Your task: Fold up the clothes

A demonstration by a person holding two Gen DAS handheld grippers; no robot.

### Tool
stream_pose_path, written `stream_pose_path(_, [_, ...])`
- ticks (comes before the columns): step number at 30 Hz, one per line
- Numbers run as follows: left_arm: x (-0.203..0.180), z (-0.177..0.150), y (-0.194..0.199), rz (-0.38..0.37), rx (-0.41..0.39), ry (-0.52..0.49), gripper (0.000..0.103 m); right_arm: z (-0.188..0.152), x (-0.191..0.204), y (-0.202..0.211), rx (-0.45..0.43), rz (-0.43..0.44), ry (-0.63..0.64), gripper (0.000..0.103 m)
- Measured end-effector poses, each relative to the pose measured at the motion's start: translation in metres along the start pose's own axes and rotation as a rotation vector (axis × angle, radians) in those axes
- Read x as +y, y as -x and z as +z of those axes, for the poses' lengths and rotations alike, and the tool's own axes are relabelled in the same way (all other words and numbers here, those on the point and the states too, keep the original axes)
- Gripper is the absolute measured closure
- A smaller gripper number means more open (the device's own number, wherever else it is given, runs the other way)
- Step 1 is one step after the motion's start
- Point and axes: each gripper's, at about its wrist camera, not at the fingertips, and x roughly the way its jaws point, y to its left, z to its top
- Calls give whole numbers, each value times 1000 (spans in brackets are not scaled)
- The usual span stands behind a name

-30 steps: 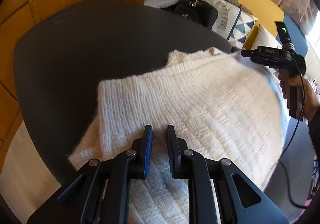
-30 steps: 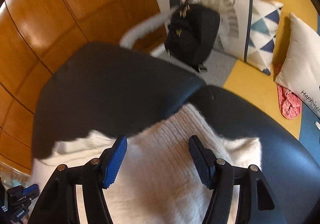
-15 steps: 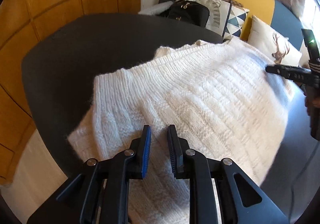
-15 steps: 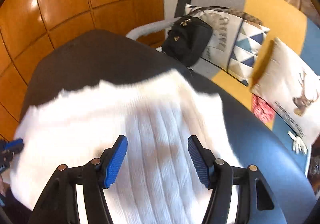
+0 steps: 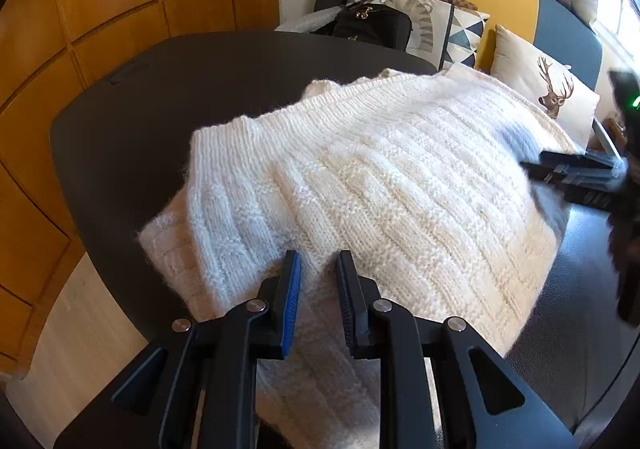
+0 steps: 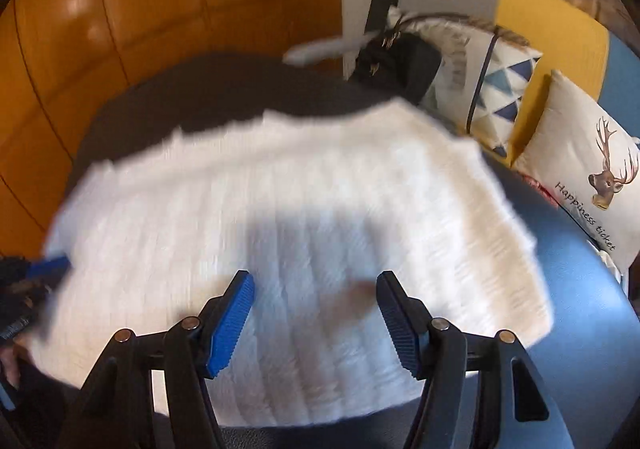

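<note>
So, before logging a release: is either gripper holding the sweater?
Nothing held: left gripper, jaws just opening, straddles sweater fold edge unpinched; right gripper open.

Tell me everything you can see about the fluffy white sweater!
The white sweater is a thick, fuzzy knit with ribbed rows and blocky woven-looking patches. It lies on the dark round table, folded over itself, so one layer rests on another that sticks out at the near left edge. The far edge reaches the table's rim by the cushions. The left hand-held gripper hangs over the near edge with its jaws a little apart, pinching nothing. The right hand-held gripper is wide open over the middle.
</note>
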Motion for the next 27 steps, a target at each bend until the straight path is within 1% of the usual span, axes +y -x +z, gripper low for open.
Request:
stream_pose_path(1, [-1,1,1,10,-1,0,82,-2,2,-5,5,-11,-10,38])
stream_pose_path(3, [0,3,6,1,-9,21,82,-3,-2,-4,-12,-2,-68,37])
stream_pose_path(4, [1,4,10,-9,-22,39,82,-3,2,0,-26,-11,-78,37])
stream_pose_path(5, [1,5,13,-12,-30,51,79,-2,6,4,-41,-20,-87,37])
stream_pose_path(6, [-3,5,11,8,-21,45,65,-2,10,8,-56,-28,-97,37])
stream_pose_path(7, [-6,5,9,29,-11,40,54,-2,13,12,-71,-37,-107,37])
stream_pose_path(9, [-11,8,4,60,1,39,54,-1,22,17,-93,-57,-122,37])
stream_pose_path(11, [-18,13,2,98,0,31,54,-3,30,12,-87,-79,-132,37])
stream_pose_path(14, [-24,20,5,131,28,33,54,-5,39,10,-87,-99,-165,37])
stream_pose_path(16, [-26,23,16,113,10,44,54,-6,44,12,-91,-105,-185,37])
stream_pose_path(17, [-26,21,22,107,3,51,53,-7,45,21,-108,-84,-189,37])
stream_pose_path(20, [-28,24,37,70,-16,69,45,-10,57,36,-142,-70,-167,37])
stream_pose_path(21, [-29,25,42,53,-23,70,39,-11,61,40,-151,-64,-158,37])
stream_pose_path(22, [-30,26,46,40,-31,71,37,-11,65,44,-161,-61,-150,37])
stream_pose_path(23, [-31,27,52,43,-49,68,37,-11,68,48,-170,-59,-143,37])
stream_pose_path(24, [-32,29,57,53,-65,63,37,-11,71,51,-178,-59,-135,37])
stream_pose_path(27, [-43,32,64,159,-73,17,37,-10,76,58,-193,-65,-120,37])
